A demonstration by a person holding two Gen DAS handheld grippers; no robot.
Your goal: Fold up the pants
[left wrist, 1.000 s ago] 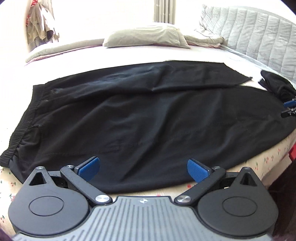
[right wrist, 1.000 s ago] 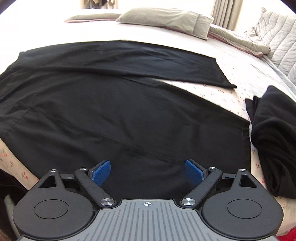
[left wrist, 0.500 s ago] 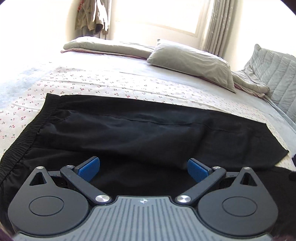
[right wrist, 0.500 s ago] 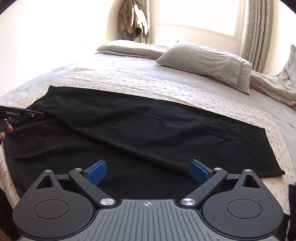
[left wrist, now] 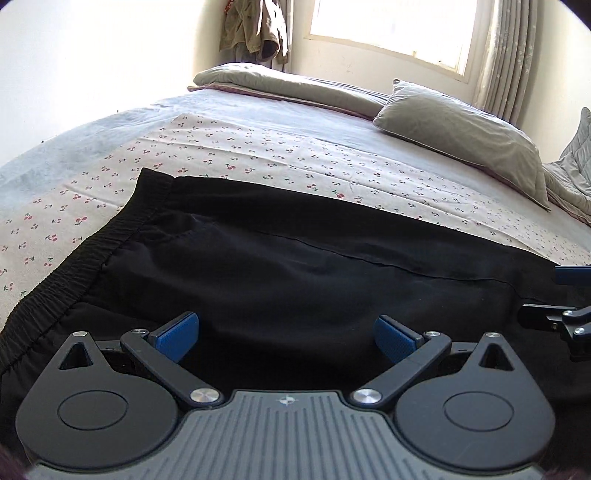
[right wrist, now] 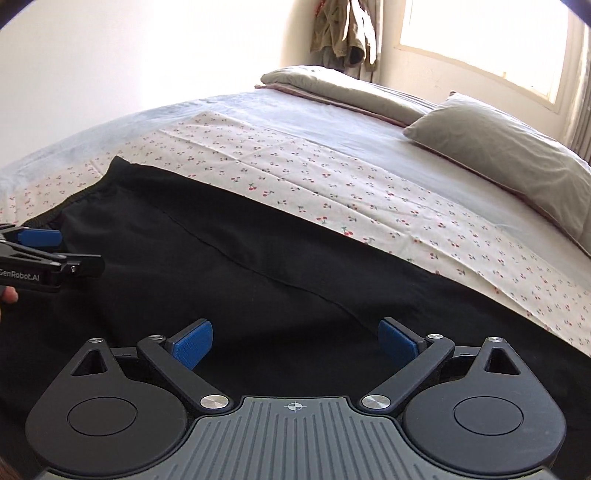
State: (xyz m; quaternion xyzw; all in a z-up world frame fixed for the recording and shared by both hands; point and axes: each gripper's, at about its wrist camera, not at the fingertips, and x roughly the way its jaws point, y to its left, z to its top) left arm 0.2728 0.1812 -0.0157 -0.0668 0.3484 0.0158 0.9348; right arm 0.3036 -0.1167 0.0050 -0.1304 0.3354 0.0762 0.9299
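A pair of black fabric pants lies spread flat across a bed covered by a white sheet printed with small red cherries, the gathered elastic waistband toward the left. Over the near part of the pants hover two hand-held tools. The left tool has its blue-padded jaws spread wide, gripping nothing. The right tool is likewise wide open and empty, with only dark cloth below it. Each tool shows at the edge of the other's view. A grey rectangular pillow rests at the far side, beneath a bright window.
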